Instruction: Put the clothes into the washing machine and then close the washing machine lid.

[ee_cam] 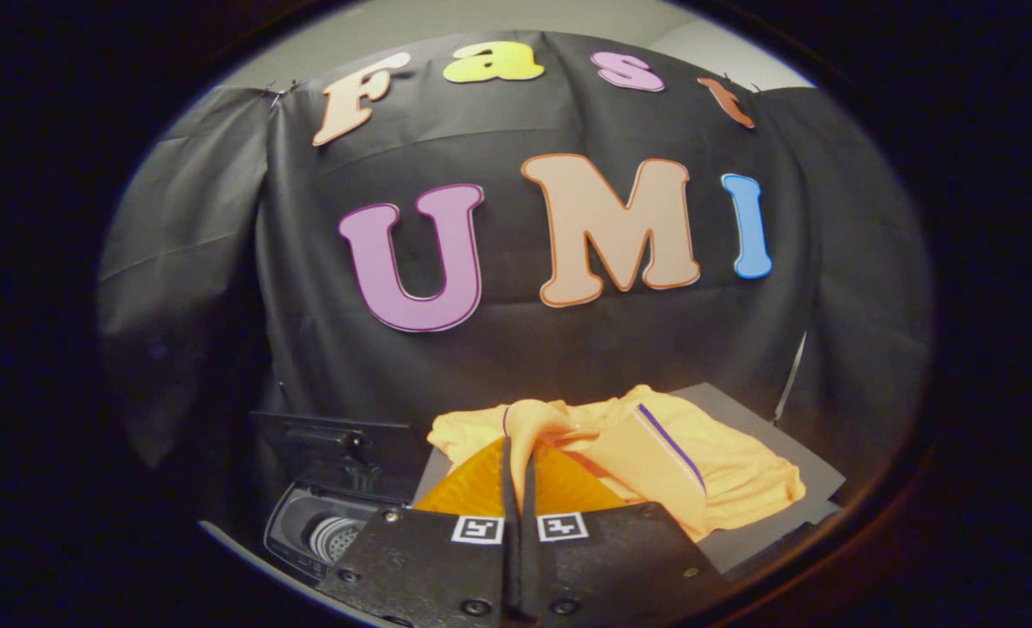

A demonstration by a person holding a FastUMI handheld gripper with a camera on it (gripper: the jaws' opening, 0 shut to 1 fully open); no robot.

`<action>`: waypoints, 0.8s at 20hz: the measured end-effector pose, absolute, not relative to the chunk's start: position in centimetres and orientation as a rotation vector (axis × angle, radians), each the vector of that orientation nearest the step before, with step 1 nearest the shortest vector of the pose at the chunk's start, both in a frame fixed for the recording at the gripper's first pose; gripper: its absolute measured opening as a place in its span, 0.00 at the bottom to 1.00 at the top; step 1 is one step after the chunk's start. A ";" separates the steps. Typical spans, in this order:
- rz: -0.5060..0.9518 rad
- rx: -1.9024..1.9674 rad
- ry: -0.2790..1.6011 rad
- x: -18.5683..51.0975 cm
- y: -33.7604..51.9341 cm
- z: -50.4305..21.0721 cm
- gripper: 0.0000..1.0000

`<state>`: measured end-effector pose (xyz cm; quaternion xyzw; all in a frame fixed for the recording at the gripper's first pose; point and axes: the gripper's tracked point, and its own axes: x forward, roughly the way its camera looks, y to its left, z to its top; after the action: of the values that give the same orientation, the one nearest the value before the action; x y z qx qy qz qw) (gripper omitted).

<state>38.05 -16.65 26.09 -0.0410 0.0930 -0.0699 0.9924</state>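
Gripper view, tongs (520,453) pinched on orange garment (707,471) fold

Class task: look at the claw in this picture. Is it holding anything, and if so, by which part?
The claw is shut on the orange garment, pinching a raised fold of cloth near its middle; the rest lies on the grey mat.

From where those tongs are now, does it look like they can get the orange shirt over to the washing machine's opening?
Probably yes. The tongs pinch a fold of the orange shirt, and the washing machine sits just beside them, lid up, nothing between.
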 end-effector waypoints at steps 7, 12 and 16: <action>-0.050 -0.105 0.180 40.6 -7.9 26.2 0.00; 0.017 -0.073 0.207 42.5 -2.2 24.6 0.00; 0.053 -0.065 0.222 43.4 1.3 23.3 0.00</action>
<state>43.45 1.31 23.25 -0.0322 0.1107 0.0265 0.9930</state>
